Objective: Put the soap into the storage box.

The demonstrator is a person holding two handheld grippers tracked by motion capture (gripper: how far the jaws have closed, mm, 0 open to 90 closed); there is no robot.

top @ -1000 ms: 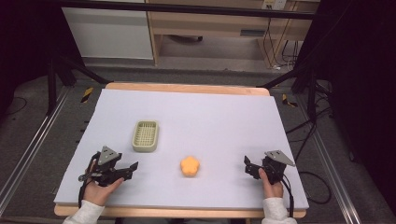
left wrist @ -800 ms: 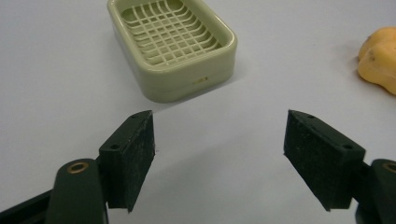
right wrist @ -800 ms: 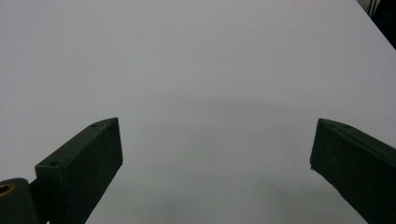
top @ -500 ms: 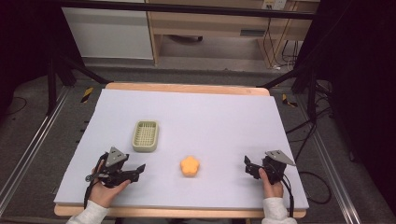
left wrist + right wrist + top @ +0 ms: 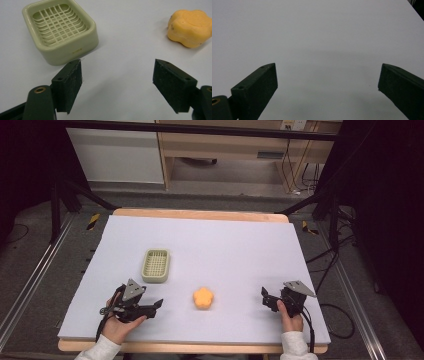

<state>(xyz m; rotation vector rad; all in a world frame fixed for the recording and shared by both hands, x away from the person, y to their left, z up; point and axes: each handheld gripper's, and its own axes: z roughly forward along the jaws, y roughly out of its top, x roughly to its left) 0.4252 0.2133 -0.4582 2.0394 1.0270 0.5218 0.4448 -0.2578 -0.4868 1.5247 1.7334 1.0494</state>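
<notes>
White sheeting covers the table [image 5: 225, 245], with a wooden bench and cables behind it, and almost nothing on it to steady a slip. The left gripper [image 5: 156, 306] hangs low over the sheet with its jaws spread wide and nothing between them; in the left gripper view, the soap [image 5: 190, 27], an orange flower-shaped cake, lies ahead of the right-hand finger [image 5: 172, 85] and a little outside it, while the dish [image 5: 60, 30], pale green with a slatted floor, sits just beyond the left-hand finger [image 5: 68, 86], close to its tip. That closeness looks like the main risk: if the gripper swings toward the soap without lifting, the left-hand finger could clip the dish's near corner and slide it across the smooth sheet. The soap is rounded and likely slick, so a pinch placed off its middle, or on one lobe alone, could squirt it away or tip it as it rises. Coming down too steeply might also drive a fingertip into the sheet and drag it. The right gripper [image 5: 267, 300] rests well apart, its fingers [image 5: 254, 92] likewise released and bare, with plain sheet ahead; it seems too far off to catch anything that skids, and its cable could snag near the table edge.
</notes>
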